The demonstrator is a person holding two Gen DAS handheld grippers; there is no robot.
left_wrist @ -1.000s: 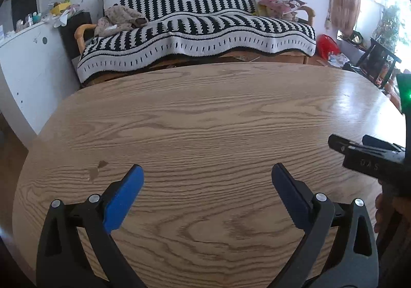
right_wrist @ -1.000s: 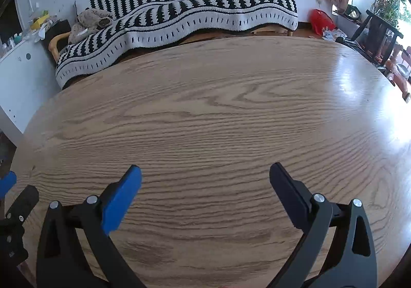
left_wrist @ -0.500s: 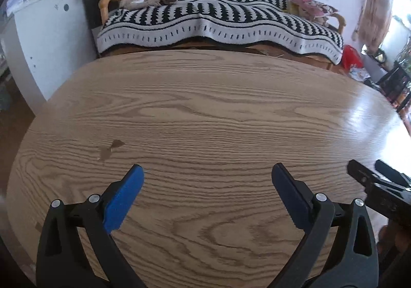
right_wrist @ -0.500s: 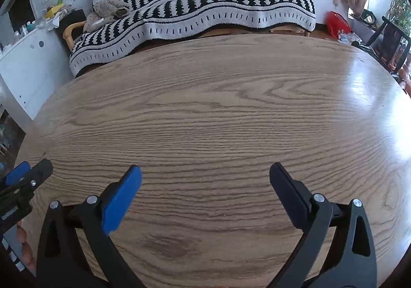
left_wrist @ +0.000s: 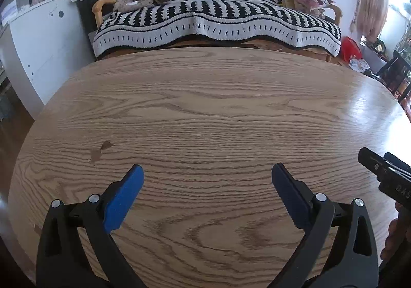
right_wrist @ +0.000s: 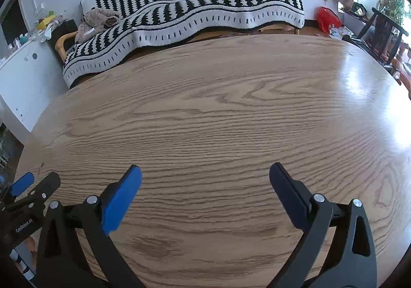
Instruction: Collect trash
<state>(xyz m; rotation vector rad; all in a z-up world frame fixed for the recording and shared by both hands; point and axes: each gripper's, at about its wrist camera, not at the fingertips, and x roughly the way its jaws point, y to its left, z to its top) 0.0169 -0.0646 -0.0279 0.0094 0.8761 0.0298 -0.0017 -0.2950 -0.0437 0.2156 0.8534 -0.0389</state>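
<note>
My left gripper (left_wrist: pixel 207 172) is open and empty above a wooden oval table (left_wrist: pixel 205 113). My right gripper (right_wrist: pixel 205 172) is open and empty above the same table (right_wrist: pixel 218 113). The right gripper's black body shows at the right edge of the left wrist view (left_wrist: pixel 385 175). The left gripper shows at the lower left of the right wrist view (right_wrist: pixel 28 193). No trash shows on the table top. A small brown mark (left_wrist: pixel 100 150) lies on the wood left of the left gripper.
A sofa with a black and white striped blanket (left_wrist: pixel 218 18) stands behind the table. A white cabinet (left_wrist: pixel 38 38) with clutter on top stands at the left. A red bag (left_wrist: pixel 350 47) and scattered items lie on the floor at the right, near a dark chair (right_wrist: pixel 382 31).
Both views have shifted slightly over the table. The right gripper has dropped lower at the edge of the left wrist view. Both stay open and empty.
</note>
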